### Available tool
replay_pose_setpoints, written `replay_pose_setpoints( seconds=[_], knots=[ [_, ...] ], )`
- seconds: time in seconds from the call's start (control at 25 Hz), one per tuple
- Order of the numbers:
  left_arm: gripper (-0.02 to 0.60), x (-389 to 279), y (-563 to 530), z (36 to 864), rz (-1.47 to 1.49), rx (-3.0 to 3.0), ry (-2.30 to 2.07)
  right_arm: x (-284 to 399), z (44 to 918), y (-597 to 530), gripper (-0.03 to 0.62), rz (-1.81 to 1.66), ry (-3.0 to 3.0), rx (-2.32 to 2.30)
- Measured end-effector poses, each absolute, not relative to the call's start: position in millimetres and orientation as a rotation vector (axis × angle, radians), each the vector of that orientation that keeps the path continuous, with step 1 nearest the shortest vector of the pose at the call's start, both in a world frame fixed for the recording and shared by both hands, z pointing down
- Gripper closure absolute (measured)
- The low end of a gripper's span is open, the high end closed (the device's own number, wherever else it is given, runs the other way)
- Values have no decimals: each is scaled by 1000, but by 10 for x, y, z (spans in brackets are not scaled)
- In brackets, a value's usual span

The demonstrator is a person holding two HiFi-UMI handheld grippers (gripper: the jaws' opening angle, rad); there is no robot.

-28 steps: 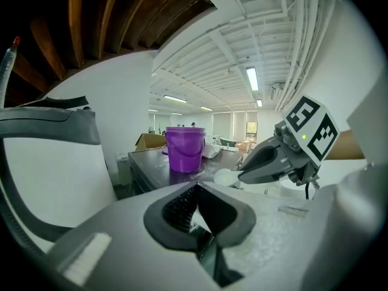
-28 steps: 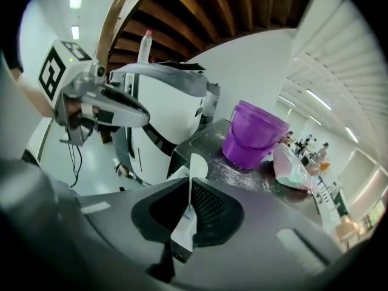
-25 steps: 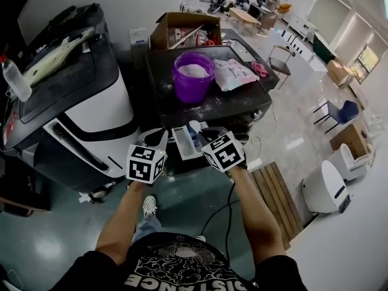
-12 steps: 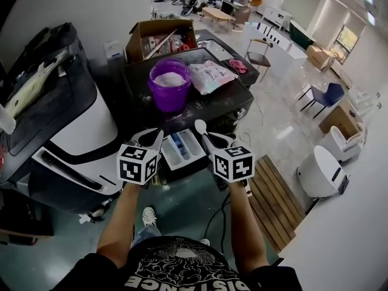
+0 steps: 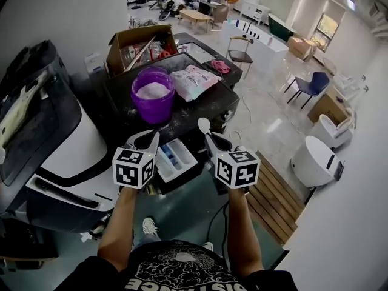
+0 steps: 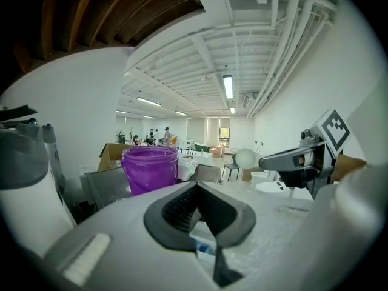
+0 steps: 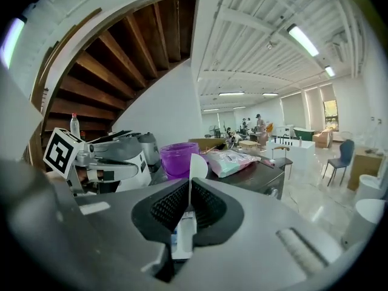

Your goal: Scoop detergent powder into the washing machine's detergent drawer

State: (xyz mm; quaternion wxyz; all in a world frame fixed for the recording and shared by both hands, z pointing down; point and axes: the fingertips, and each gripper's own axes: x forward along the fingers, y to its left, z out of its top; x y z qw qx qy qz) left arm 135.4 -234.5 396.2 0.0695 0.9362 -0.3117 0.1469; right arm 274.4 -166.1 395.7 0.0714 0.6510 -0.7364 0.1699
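Head view shows the black washing machine (image 5: 209, 105) at upper centre. On its top surface stands a purple bucket (image 5: 152, 102) with white detergent powder, and just beside it, to the right, lies a detergent bag (image 5: 194, 80). Below them the detergent drawer (image 5: 177, 158) is pulled out, between the two grippers. The left hand-held gripper (image 5: 150, 139) has its jaws a little apart, with nothing gripped. The right hand-held gripper (image 5: 209, 139) is closed on a white spoon (image 5: 204, 125), bowl upward, right of the drawer.
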Motion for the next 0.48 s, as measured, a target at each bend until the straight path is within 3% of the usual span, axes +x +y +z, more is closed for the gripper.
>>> replay_pose_setpoints(
  seconds=[0.48],
  knots=[
    [581,1453,-2438,3935,423,2841,-902,2866,3846,-1694,556,466,-2173,2041]
  ],
)
